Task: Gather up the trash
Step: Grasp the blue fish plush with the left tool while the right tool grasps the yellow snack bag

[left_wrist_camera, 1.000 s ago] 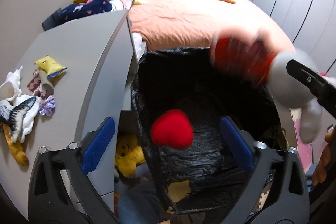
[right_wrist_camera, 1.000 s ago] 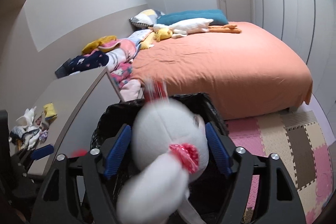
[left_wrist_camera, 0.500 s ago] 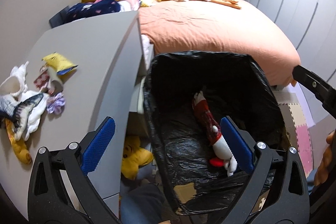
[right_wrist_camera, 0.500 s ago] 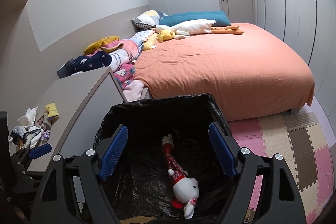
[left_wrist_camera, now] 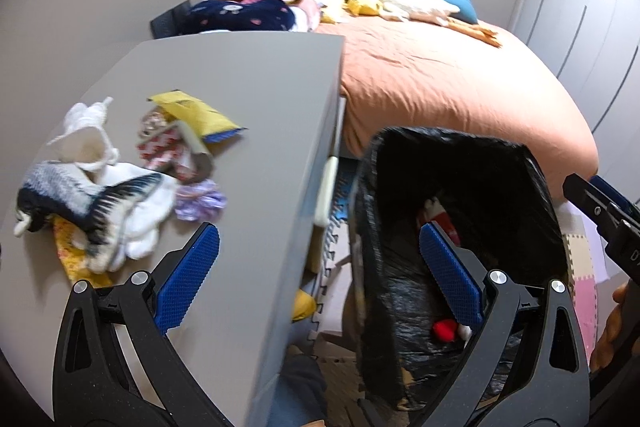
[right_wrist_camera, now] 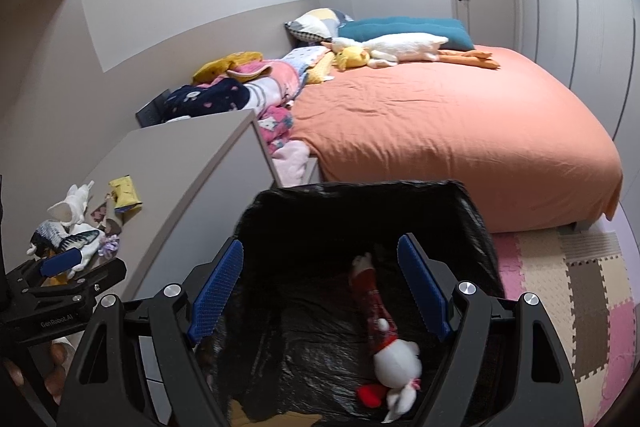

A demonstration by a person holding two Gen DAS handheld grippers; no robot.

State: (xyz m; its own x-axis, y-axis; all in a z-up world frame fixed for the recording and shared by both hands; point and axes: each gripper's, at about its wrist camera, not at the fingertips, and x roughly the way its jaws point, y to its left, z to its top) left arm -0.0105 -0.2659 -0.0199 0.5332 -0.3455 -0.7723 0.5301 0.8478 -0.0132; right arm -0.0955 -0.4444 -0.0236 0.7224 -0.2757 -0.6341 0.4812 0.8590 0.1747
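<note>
A bin lined with a black bag [right_wrist_camera: 472, 211] stands beside the grey cabinet and also shows in the left wrist view [left_wrist_camera: 532, 187]. A white and red plush toy [right_wrist_camera: 394, 355] lies at its bottom. My right gripper [right_wrist_camera: 320, 291] is open and empty above the bin. My left gripper [left_wrist_camera: 320, 275] is open and empty, straddling the cabinet edge and the bin. On the cabinet top [left_wrist_camera: 256, 87] lie a yellow wrapper [left_wrist_camera: 196, 115], a patterned wrapper [left_wrist_camera: 168, 147], a purple scrap [left_wrist_camera: 200, 201], a white toy [left_wrist_camera: 86, 135] and a striped cloth [left_wrist_camera: 80, 195].
An orange bed [right_wrist_camera: 448, 123] with pillows and plush toys lies behind the bin. Clothes [right_wrist_camera: 240, 87] are piled beside it. A foam puzzle mat [right_wrist_camera: 568, 299] covers the floor to the right. A yellow toy [left_wrist_camera: 304, 303] lies on the floor under the cabinet edge.
The plush toy left my right gripper and dropped into the bin. My left gripper has swung left toward the cabinet top.
</note>
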